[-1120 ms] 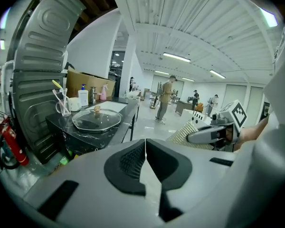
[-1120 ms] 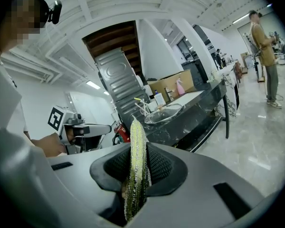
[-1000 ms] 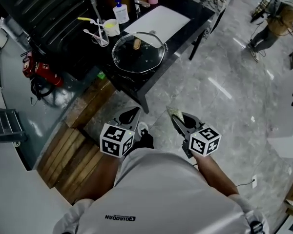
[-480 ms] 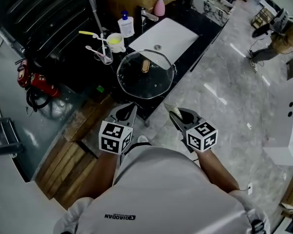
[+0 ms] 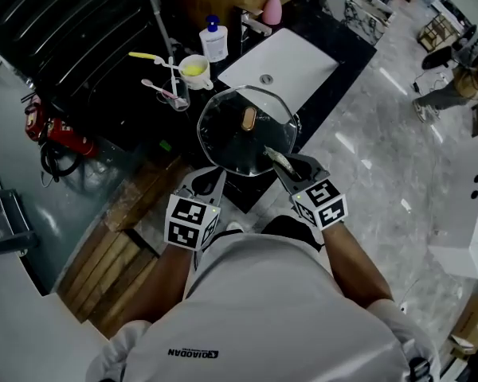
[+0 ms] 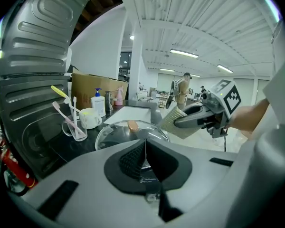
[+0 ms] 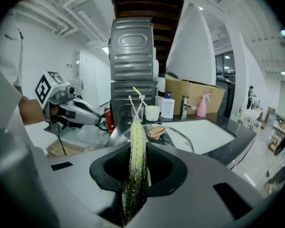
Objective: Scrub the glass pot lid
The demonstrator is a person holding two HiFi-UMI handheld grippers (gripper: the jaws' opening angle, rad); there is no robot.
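Note:
The glass pot lid (image 5: 237,134) with a wooden knob (image 5: 248,118) lies on the dark counter before the sink. My right gripper (image 5: 276,159) is shut on a thin yellow-green scrub pad (image 5: 280,162), held edge-up over the lid's near right rim. In the right gripper view the pad (image 7: 136,146) stands between the jaws, and the lid (image 7: 175,136) is just beyond. My left gripper (image 5: 210,180) hovers at the counter's near edge, left of the lid, shut with nothing in it. From the left gripper view the lid (image 6: 115,135) is ahead.
A white sink (image 5: 283,64) with a faucet (image 5: 255,24) is behind the lid. Left of it stand a toothbrush cup (image 5: 175,95), a mug (image 5: 196,68), a soap bottle (image 5: 214,40) and a pink spray bottle (image 5: 272,6). Wooden pallets (image 5: 115,241) lie on the floor.
The person has stepped up to the counter. My right gripper moved forward with the pad, from over the floor to over the lid's near rim. The left gripper came up to the counter edge.

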